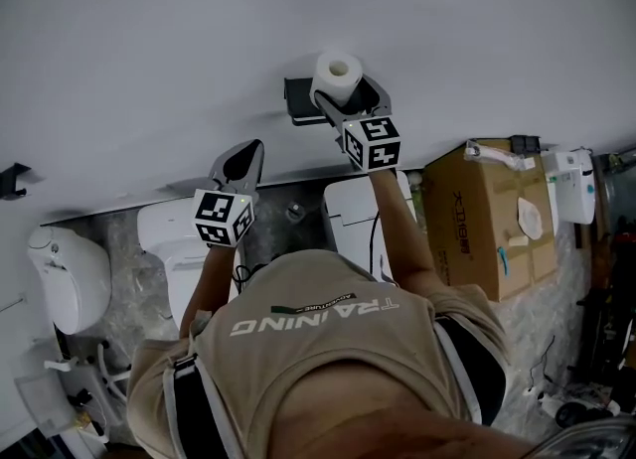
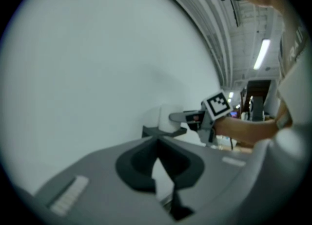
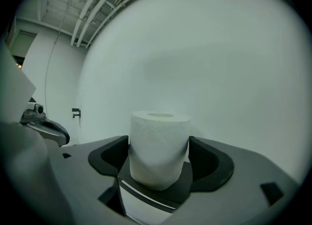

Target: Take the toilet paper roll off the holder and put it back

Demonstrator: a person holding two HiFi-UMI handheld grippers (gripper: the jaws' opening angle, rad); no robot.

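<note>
A white toilet paper roll (image 1: 336, 72) stands upright at the black wall holder (image 1: 301, 101) on the pale wall. My right gripper (image 1: 348, 97) is shut on it, one jaw on each side. In the right gripper view the roll (image 3: 159, 131) fills the gap of the right gripper (image 3: 159, 146) and rests on the holder's dark shelf (image 3: 161, 195). My left gripper (image 1: 245, 154) hangs lower left of the holder, shut on nothing. From the left gripper (image 2: 156, 141) view, the roll (image 2: 163, 118), the holder (image 2: 161, 132) and the right gripper (image 2: 187, 118) show ahead.
Below the wall stand white toilets (image 1: 70, 273) (image 1: 177, 243) (image 1: 353, 211). A cardboard box (image 1: 487, 219) sits at the right with a white wall unit (image 1: 574, 184) beyond it. A small black fixture (image 1: 12, 179) is on the wall at far left.
</note>
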